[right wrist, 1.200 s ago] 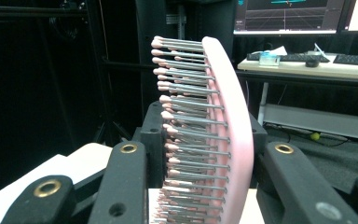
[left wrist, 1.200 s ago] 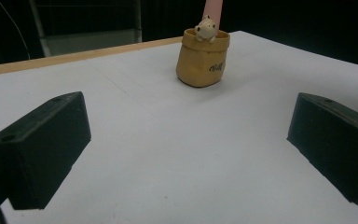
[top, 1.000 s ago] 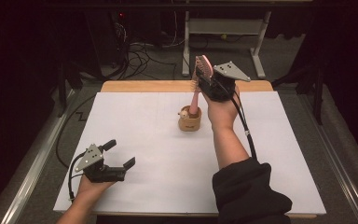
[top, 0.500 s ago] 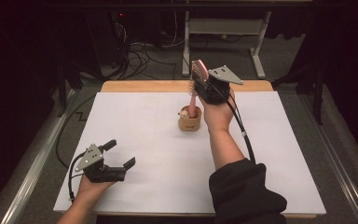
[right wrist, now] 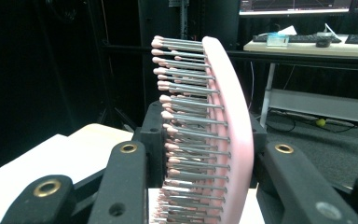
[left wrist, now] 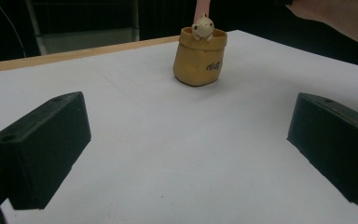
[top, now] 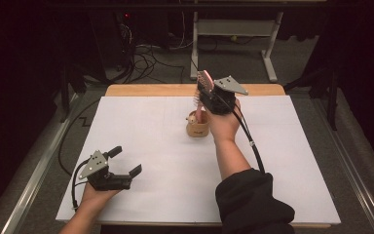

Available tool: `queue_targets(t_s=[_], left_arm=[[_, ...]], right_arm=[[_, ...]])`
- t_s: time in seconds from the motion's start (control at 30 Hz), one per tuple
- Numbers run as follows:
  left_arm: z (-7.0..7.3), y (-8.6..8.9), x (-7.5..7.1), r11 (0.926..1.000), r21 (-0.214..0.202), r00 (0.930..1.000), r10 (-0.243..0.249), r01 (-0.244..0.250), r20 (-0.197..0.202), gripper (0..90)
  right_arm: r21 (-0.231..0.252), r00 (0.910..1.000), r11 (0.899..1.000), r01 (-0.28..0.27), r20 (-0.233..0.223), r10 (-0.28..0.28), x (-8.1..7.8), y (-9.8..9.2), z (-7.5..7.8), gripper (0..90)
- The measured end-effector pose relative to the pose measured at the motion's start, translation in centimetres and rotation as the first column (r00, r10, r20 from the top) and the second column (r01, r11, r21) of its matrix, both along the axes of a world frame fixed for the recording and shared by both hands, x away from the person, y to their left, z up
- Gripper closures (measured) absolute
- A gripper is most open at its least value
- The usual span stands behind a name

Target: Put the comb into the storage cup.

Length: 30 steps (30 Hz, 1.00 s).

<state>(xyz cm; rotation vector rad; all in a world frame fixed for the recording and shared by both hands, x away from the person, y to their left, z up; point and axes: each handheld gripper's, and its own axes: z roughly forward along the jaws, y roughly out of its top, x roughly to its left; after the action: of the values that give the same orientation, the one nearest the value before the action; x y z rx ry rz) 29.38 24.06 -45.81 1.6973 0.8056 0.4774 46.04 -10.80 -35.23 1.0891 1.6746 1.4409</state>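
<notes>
Between the right gripper's (top: 205, 92) jaws: a pink hairbrush (right wrist: 223, 135), clamped by its head, bristles facing left in the right gripper view, handle pointing down. High view puts that handle end at or inside the mouth of the small tan pot (top: 197, 127); can't tell if it touches the rim. Right forearm reaches forward from the bottom edge, black sleeve (top: 253, 202) bunched at the elbow, wrist bent so the gripper sits directly over the pot, cable trailing down the arm.

Pot stands upright mid-table toward the far side, small cream figure (left wrist: 202, 27) peeking over its rim. White table sheet (top: 297, 161) is bare all around it, wide room on every side; wooden far edge (top: 151, 89) just behind.

Left gripper (top: 125, 161) rests near the front left corner, jaws wide apart, nothing between them, aimed at the pot, well apart from it.
</notes>
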Motion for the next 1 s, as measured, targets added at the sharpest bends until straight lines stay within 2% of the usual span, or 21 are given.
queue_targets(t_s=[0.33, 1.0], left_arm=[[0.0, 0.0, 0.0, 1.0000, 0.002, 1.0000, 0.000, 0.000, 0.000, 0.0], [0.0, 0.1, -0.1, 1.0000, -0.005, 1.0000, -0.002, 0.002, -0.003, 0.0]], right_arm=[[-0.009, 0.9998, 1.000, -0.018, -0.004, 0.018, 0.0, 1.0, -0.9, 65.3], [-0.021, 0.9998, 1.000, -0.014, -0.012, 0.014, 0.1, 1.2, -1.4, 65.1]])
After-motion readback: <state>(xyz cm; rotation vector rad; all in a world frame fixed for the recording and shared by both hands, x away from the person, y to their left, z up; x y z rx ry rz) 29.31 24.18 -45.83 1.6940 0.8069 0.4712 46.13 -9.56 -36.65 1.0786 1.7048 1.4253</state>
